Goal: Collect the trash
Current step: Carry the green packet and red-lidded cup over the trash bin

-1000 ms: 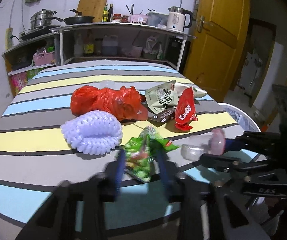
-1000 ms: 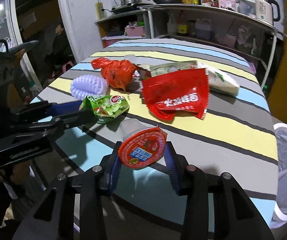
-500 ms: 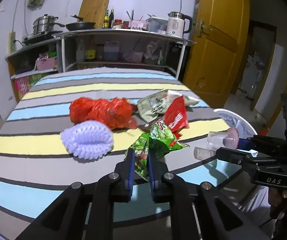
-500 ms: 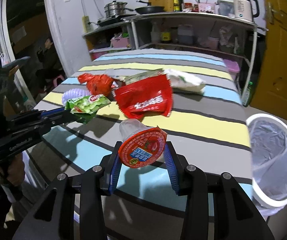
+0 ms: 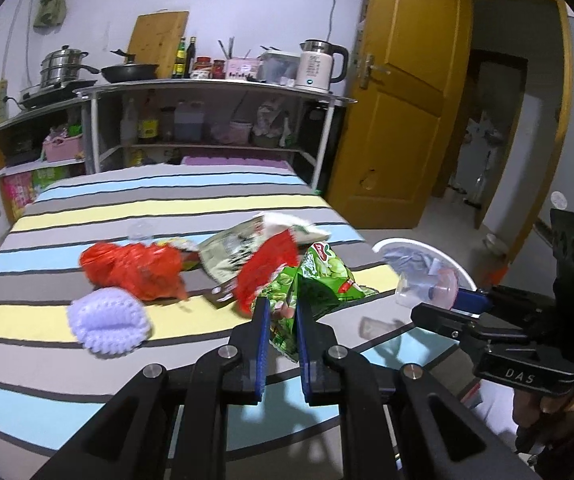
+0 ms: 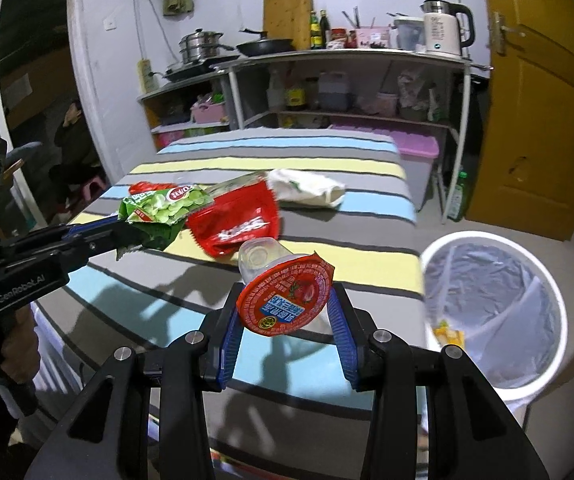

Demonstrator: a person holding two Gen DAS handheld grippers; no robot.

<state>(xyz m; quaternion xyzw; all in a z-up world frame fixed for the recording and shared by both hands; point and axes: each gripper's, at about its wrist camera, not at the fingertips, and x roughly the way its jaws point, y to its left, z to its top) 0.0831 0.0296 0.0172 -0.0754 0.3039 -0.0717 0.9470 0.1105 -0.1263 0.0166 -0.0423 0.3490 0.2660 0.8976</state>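
The print on the red wrapper is smeared and unreadable. The far half of the clear cup sits behind its own red foil lid. The white bin runs blurred along its near rim, and the small yellow scrap inside it cannot be identified. The red plastic bag is motion-blurred. The hand gripping the right tool is cut off at the picture's edge.

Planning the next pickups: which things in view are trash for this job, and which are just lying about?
For the job:
- green wrapper, in the left hand-held gripper
- jelly cup, in the right hand-held gripper
- red wrapper
- red bag
- foam net
- bin

Just lying about:
- kettle
- pan
- steamer pot
- cutting board
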